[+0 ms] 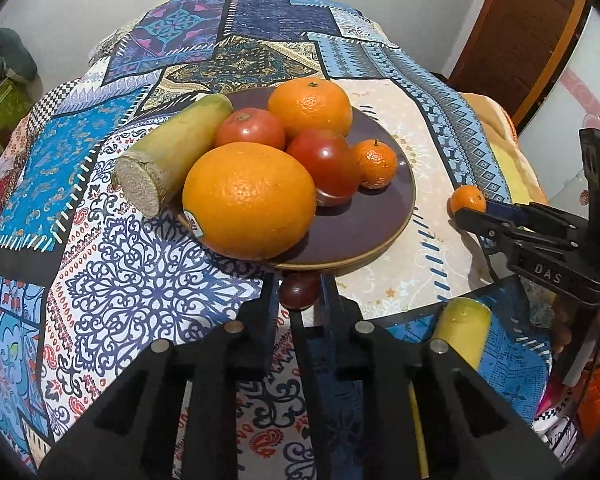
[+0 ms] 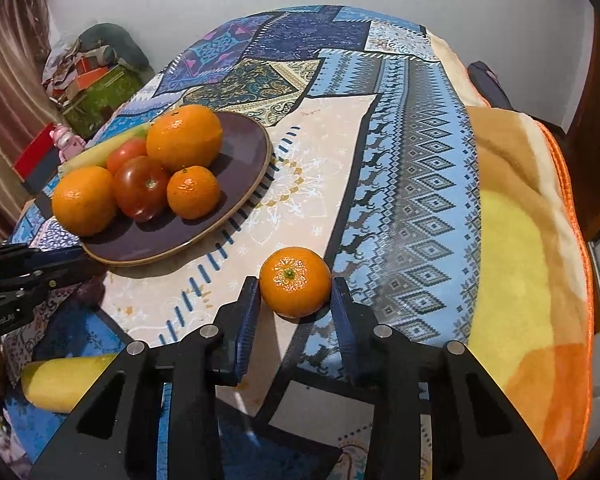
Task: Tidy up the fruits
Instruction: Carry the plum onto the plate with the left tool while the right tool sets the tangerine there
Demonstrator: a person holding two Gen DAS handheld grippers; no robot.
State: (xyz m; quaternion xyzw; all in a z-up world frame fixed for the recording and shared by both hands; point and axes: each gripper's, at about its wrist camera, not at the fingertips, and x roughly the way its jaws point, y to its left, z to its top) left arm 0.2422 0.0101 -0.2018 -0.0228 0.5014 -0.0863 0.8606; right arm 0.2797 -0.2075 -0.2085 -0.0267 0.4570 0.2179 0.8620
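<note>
Right gripper [image 2: 294, 300] fingers straddle the mandarin [image 2: 295, 281] beside the plate [image 2: 244, 196].

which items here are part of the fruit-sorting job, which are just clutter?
Job: plate with oranges and tomatoes, loose mandarin between right gripper fingers, small dark red fruit at left gripper, yellow-green stalk piece.

Clutter: pink toy, blanket, boxes.
</note>
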